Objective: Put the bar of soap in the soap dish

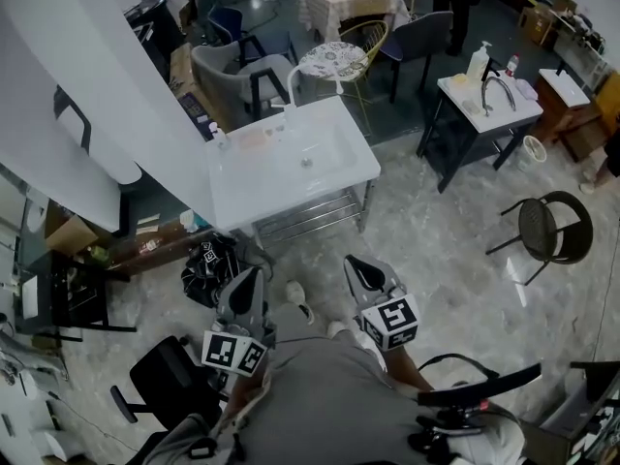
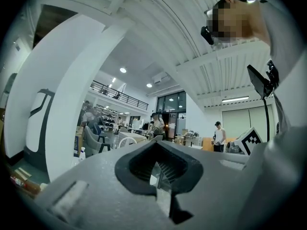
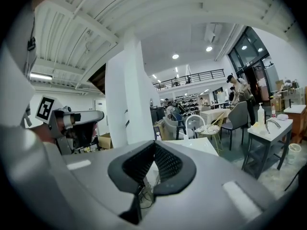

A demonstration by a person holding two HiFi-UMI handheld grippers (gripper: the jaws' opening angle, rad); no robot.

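A white sink table (image 1: 254,190) stands ahead of me, with a basin (image 1: 320,151), a white tap (image 1: 291,87) and a small bottle (image 1: 220,136) on it. A pale tan patch (image 1: 254,138) lies on its back left corner, too small to tell as soap or dish. My left gripper (image 1: 254,277) and right gripper (image 1: 356,263) hover low near my body, well short of the table. Both are shut with nothing between the fingers. The left gripper (image 2: 156,144) and the right gripper (image 3: 153,144) show the same in their own views, and the table (image 3: 204,145) lies beyond.
A second sink table (image 1: 489,100) with a dispenser bottle (image 1: 477,63) stands at the right. A round black chair (image 1: 552,227) sits right of me, a black bag (image 1: 208,265) lies on the floor left. A white pillar (image 1: 97,95) rises at the left. Grey chairs (image 1: 232,72) stand behind.
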